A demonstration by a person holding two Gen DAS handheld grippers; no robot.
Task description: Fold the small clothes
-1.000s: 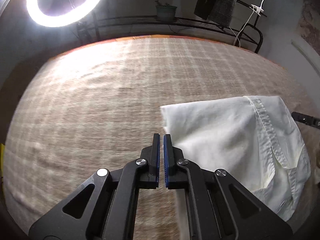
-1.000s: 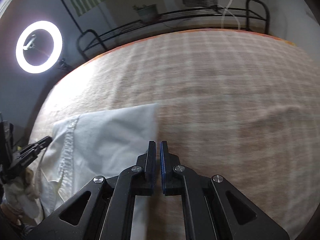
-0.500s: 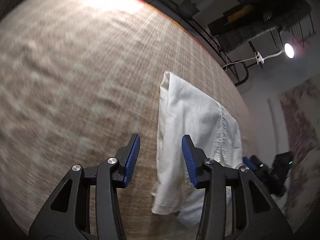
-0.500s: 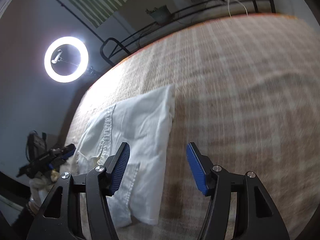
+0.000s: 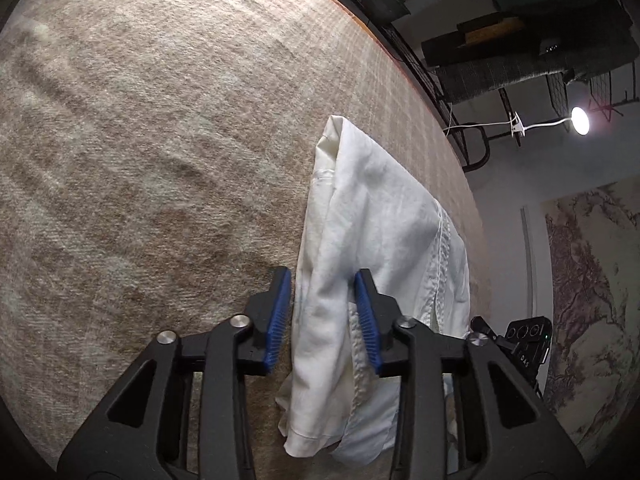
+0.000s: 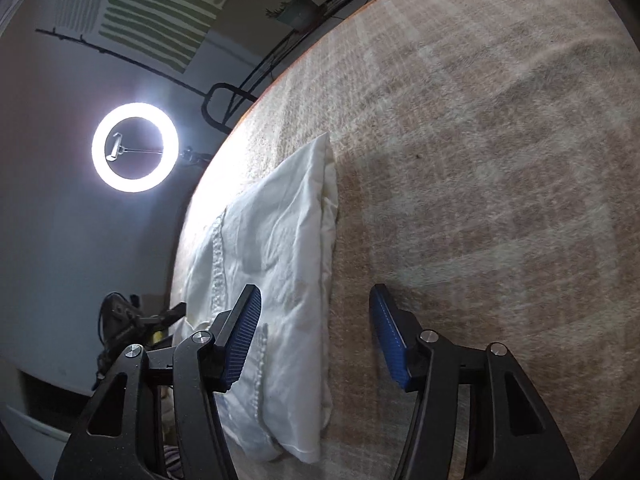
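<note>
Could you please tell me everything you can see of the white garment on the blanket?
The white garment is a small piece of thin, creased, cotton-like cloth, folded into a long narrow bundle with stitched seams along one side. It lies flat on the beige checked blanket. The left gripper straddles one long edge and the right gripper the other; the jaws of both, just closing, stand apart, not yet pinching.
</note>
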